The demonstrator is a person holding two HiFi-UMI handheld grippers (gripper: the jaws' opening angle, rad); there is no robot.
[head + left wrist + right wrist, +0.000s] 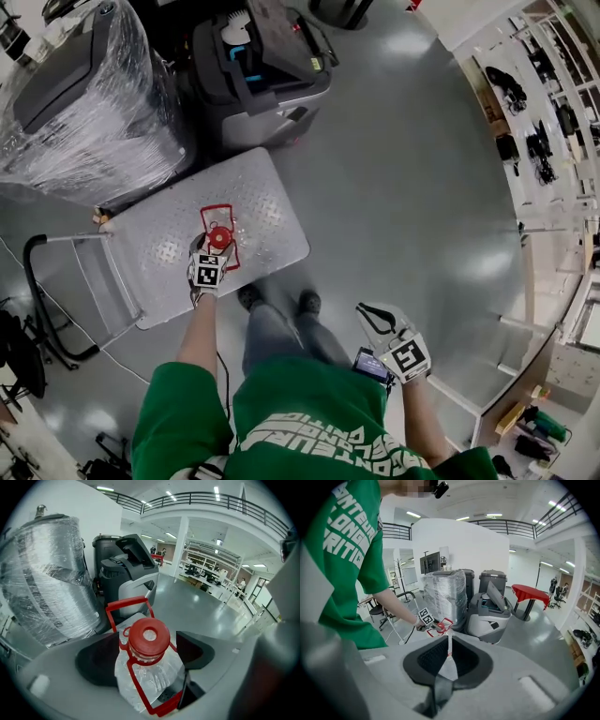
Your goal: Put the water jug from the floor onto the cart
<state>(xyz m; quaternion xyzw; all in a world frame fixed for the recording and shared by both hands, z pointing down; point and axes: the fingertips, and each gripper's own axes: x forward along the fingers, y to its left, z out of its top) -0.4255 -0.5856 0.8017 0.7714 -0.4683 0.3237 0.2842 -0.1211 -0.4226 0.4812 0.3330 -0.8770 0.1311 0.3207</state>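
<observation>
Looking down, the head view shows the jug (218, 238) standing upright on the cart (272, 216), the left gripper (212, 251) right over its red cap; the right gripper (368, 312) hangs well apart. The left gripper view has the fingers (96, 660) spread either side of the jug's neck, not pressing. The right gripper view shows its fingers (429, 660) pressed together, empty.

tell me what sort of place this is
Probably a big workshop or warehouse-style hall. It has a wide polished grey floor, a railed mezzanine running overhead, and a shrink-wrapped load parked beside machines.
</observation>
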